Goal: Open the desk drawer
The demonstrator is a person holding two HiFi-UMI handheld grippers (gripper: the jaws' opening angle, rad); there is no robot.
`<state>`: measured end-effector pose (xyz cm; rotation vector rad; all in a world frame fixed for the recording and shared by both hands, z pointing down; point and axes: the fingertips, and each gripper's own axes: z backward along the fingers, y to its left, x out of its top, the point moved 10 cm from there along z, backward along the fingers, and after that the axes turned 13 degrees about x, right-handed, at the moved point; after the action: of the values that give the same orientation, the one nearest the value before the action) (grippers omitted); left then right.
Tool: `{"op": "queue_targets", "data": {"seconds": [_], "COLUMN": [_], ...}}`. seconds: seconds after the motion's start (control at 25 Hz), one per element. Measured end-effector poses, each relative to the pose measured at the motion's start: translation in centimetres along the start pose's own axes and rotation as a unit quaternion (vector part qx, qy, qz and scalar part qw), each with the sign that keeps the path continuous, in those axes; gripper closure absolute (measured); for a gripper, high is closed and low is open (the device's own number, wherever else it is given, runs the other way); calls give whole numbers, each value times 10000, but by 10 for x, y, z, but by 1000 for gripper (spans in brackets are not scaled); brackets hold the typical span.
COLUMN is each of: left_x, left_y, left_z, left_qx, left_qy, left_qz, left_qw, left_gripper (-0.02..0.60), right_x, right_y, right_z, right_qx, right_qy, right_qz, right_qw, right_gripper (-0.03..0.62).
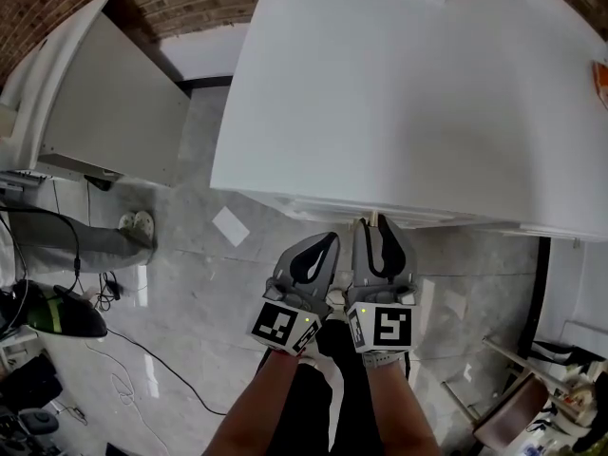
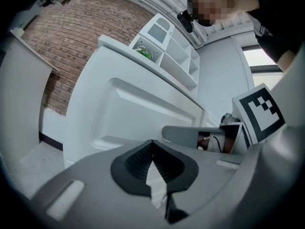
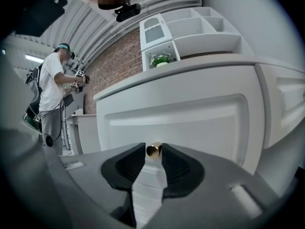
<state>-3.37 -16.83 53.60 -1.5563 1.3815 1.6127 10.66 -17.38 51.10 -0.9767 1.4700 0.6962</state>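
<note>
The white desk [image 1: 399, 93] fills the upper right of the head view, and its drawer front [image 3: 190, 123] is a panelled white face. A small gold knob [image 3: 153, 150] stands on that front, right between the fingertips of my right gripper [image 3: 153, 151]. That gripper is open and I cannot see its pads pressing on the knob. In the head view the right gripper [image 1: 372, 222] reaches the desk's front edge. My left gripper [image 1: 328, 239] is beside it on the left, just short of the desk. Its jaws [image 2: 152, 143] meet at the tips with nothing between them.
A second white desk [image 1: 104, 103] stands at the left, with a person's shoes [image 1: 138, 223] and cables on the grey floor below it. A sheet of paper [image 1: 230, 226] lies on the floor. A person in a white shirt [image 3: 50, 87] stands far left. A shelf unit with a plant [image 3: 162, 60] tops the desk.
</note>
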Motion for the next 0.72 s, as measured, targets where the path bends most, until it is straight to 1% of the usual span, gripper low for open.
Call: {"op": "queue_targets", "data": {"seconds": [0.36, 0.56, 0.72], "left_x": [9, 11, 13], "left_y": [10, 13, 16], "left_z": [-10, -5, 1], "left_qx": [-51, -26, -21], "left_qy": [-135, -115, -127], "left_qz": [-12, 55, 59], "left_qw": [9999, 9999, 9999], "left_gripper": [580, 578, 578], "right_x": [-6, -6, -5], "right_y": [2, 6, 7], "right_z": [-5, -6, -7], "right_qx": [-415, -730, -839], "right_qy": [-247, -309, -211], "right_qz": [-379, -758, -722], "right_qw": [9981, 9940, 9936], "right_gripper": [499, 506, 510]}}
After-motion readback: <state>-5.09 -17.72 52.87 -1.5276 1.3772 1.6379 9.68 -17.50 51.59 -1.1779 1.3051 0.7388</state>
